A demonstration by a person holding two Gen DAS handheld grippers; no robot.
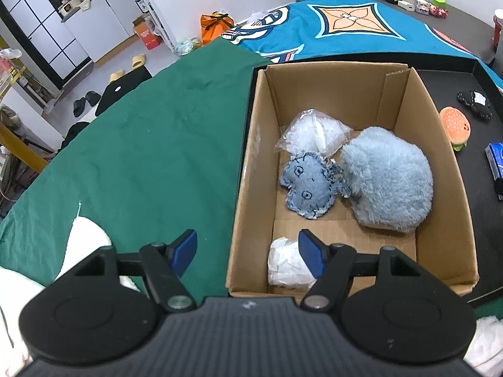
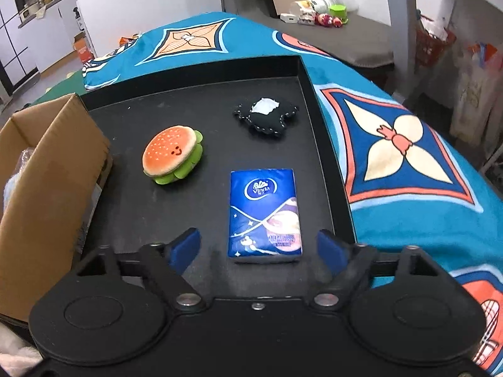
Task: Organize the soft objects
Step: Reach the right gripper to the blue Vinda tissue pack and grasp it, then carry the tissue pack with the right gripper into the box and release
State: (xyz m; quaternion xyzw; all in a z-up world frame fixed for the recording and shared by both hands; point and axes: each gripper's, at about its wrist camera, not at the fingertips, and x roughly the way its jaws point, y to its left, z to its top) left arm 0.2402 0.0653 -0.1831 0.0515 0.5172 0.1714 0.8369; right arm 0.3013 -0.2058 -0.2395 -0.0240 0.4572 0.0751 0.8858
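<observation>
An open cardboard box (image 1: 330, 75) holds a fluffy light-blue plush (image 1: 389, 182), a denim stuffed piece (image 1: 311, 185), a clear bag of white stuffing (image 1: 314, 135) and a white crumpled bundle (image 1: 286, 264). My left gripper (image 1: 248, 248) hovers open above the box's near-left wall, with nothing between its fingers. On the black tray (image 2: 204, 94) lie a burger plush (image 2: 171, 154), a black stitched plush (image 2: 267, 116) and a blue tissue pack (image 2: 264, 216). My right gripper (image 2: 259, 245) is open, and its fingers stand either side of the pack's near end without touching it.
The box (image 2: 47, 163) stands at the tray's left end. A green cloth (image 1: 141, 157) covers the table left of the box, and a teal patterned blanket (image 2: 408, 172) lies behind and right of the tray. White fabric (image 1: 85, 245) lies near my left gripper. Small clutter (image 2: 317, 15) sits far back.
</observation>
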